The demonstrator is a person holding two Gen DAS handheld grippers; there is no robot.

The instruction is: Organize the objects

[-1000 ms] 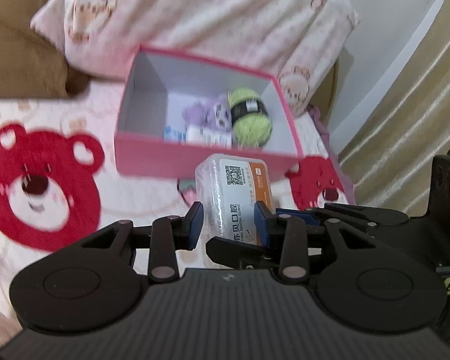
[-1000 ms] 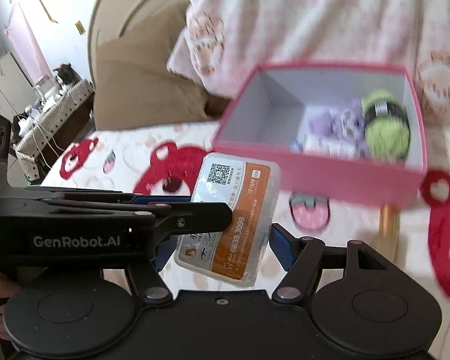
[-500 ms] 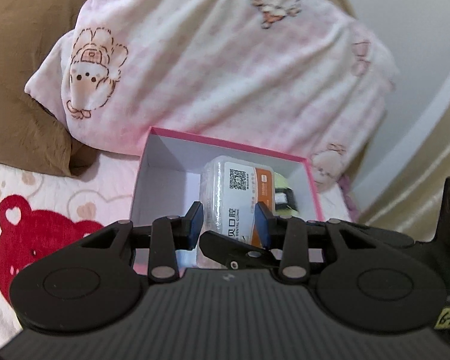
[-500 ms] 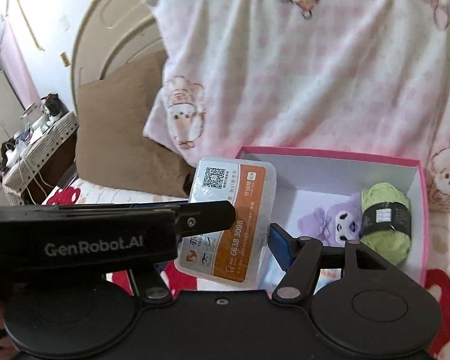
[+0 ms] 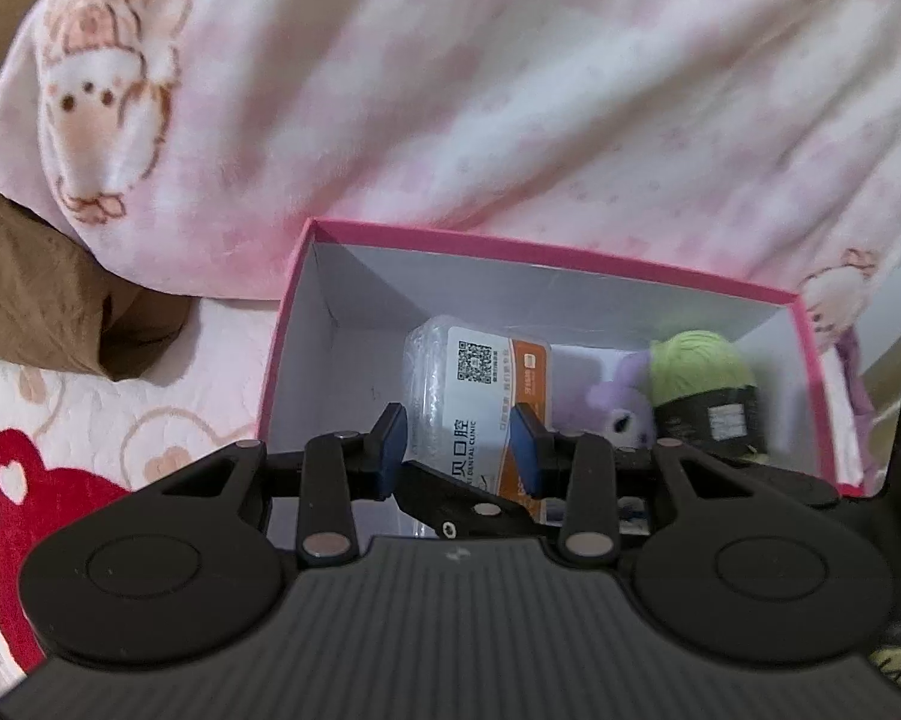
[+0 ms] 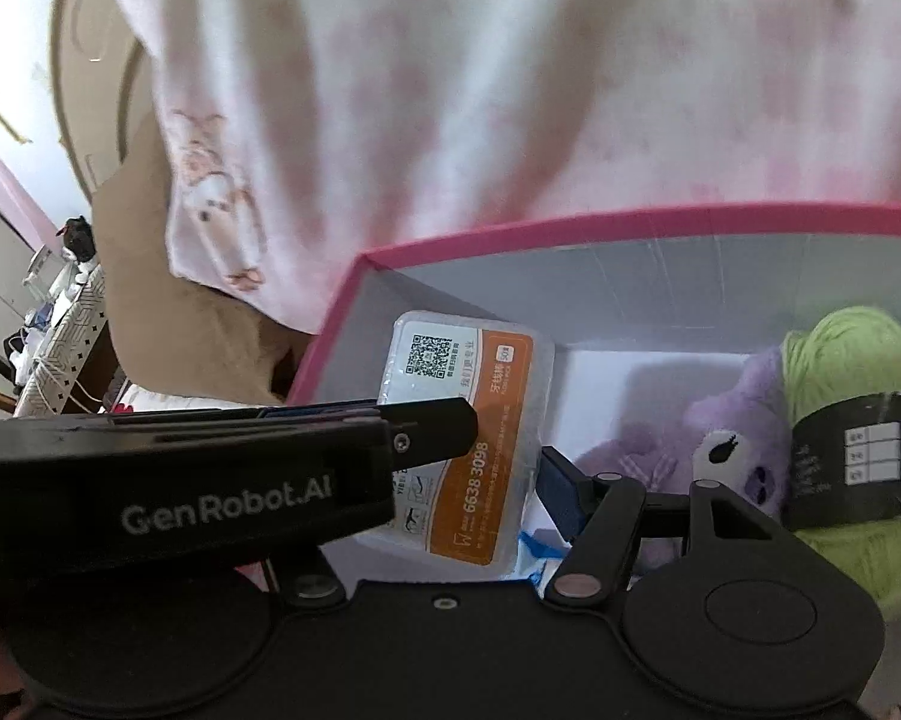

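Note:
A clear plastic case (image 5: pixel 480 372) with a white and orange label and a QR code hangs inside the left half of the pink box (image 5: pixel 510 247). My left gripper (image 5: pixel 457 450) is shut on the case. In the right wrist view that gripper (image 6: pixel 438 426) reaches in from the left, one finger across the label of the case (image 6: pixel 486 408). My right gripper (image 6: pixel 474 480) also holds the case; its right blue pad (image 6: pixel 561 492) presses the case's edge, and its left finger is hidden. Whether the case touches the floor of the box (image 6: pixel 630 222) I cannot tell.
A green yarn ball (image 5: pixel 702 372) (image 6: pixel 858 360) and a purple plush toy (image 5: pixel 618 408) (image 6: pixel 732 432) fill the box's right half. A pink printed blanket (image 5: pixel 450 90) rises behind the box. A brown pillow (image 5: pixel 36 300) lies left, on a sheet with a red bear (image 5: pixel 42 498).
Both grippers carried the case forward and down, from in front of the pink box to inside its left half. The grip on the case looks the same.

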